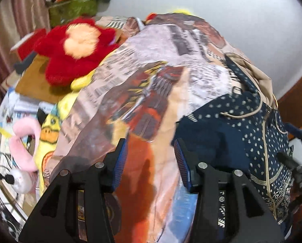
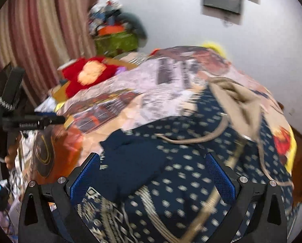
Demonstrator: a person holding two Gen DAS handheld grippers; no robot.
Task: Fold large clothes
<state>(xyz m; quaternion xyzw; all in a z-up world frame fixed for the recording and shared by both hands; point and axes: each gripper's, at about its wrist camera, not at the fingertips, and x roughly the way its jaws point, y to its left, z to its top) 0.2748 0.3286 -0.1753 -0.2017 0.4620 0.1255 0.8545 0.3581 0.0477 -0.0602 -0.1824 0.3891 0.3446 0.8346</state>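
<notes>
A navy garment with small cream dots and gold patterned trim (image 2: 171, 174) lies crumpled on a bed covered by a printed sheet (image 1: 151, 64). It also shows in the left wrist view (image 1: 252, 133) at the right. A beige piece with a drawstring (image 2: 235, 97) lies on its far part. My right gripper (image 2: 153, 174) is open, held over the navy garment with nothing between its pads. My left gripper (image 1: 151, 154) is open over the printed sheet, just left of the garment's edge. The left gripper also shows in the right wrist view (image 2: 29, 119) at the far left.
A red plush toy (image 1: 78, 48) lies at the bed's far left, with yellow and pink plush toys (image 1: 25, 145) and cables along the left side. A green box piled with things (image 2: 116, 40) stands by the striped curtain (image 2: 39, 30). A white wall is behind.
</notes>
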